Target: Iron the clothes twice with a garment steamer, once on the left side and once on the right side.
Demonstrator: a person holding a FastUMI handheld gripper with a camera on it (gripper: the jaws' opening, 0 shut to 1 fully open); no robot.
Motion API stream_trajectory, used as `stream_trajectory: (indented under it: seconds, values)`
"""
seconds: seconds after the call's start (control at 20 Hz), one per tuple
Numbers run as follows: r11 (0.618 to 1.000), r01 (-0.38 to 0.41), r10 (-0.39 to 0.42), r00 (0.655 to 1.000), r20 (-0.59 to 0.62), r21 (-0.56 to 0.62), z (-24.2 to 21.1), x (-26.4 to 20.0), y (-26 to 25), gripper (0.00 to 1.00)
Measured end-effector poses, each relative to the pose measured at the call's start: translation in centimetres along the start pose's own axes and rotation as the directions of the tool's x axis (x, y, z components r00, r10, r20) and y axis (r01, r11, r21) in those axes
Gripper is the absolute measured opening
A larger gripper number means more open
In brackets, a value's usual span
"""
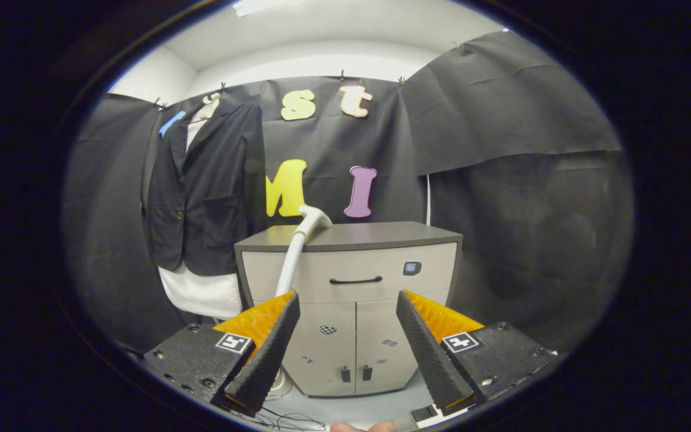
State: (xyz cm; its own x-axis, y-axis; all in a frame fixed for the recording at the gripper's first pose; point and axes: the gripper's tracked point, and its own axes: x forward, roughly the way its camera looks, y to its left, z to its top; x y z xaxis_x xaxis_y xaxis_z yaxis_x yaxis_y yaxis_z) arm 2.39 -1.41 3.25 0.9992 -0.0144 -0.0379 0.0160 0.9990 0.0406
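White garment steamer point(299, 246) stands upright against the grey cabinet point(351, 288), its nozzle pointing right. Gripper point(348, 300) fingers spread open, empty. Dark jacket point(201, 192) hangs beyond.

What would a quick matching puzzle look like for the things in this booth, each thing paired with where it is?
Things:
1. dark jacket
2. steamer head
3. cabinet
4. gripper

Places:
A. leaning at the cabinet's top left corner, on a white handle
B. hanging on the wall left of the cabinet, over a white garment
C. open, holding nothing, fingers apart in front of the cabinet
D. standing against the back wall, beyond the fingers

Pairs: 1-B, 2-A, 3-D, 4-C
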Motion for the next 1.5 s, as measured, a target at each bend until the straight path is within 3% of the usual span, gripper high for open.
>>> stream_trajectory:
  seconds: [0.3, 0.55, 0.9, 1.25, 1.5]
  values:
    - [0.998, 0.011, -0.006, 0.997, -0.076, 0.067, 3.4, 3.8, 3.1, 1.00]
    - [0.999, 0.011, -0.007, 0.995, -0.101, 0.046, 6.9, 6.9, 7.2, 1.00]
    - [0.999, -0.045, 0.045, 0.979, -0.200, 0.006, 9.5, 16.1, 10.6, 1.00]
    - [0.996, -0.064, 0.082, 0.930, -0.358, 0.062, 9.5, 25.5, 11.3, 0.99]
    - [0.998, -0.024, 0.048, 0.887, -0.458, 0.059, 8.0, 29.4, 10.6, 0.89]
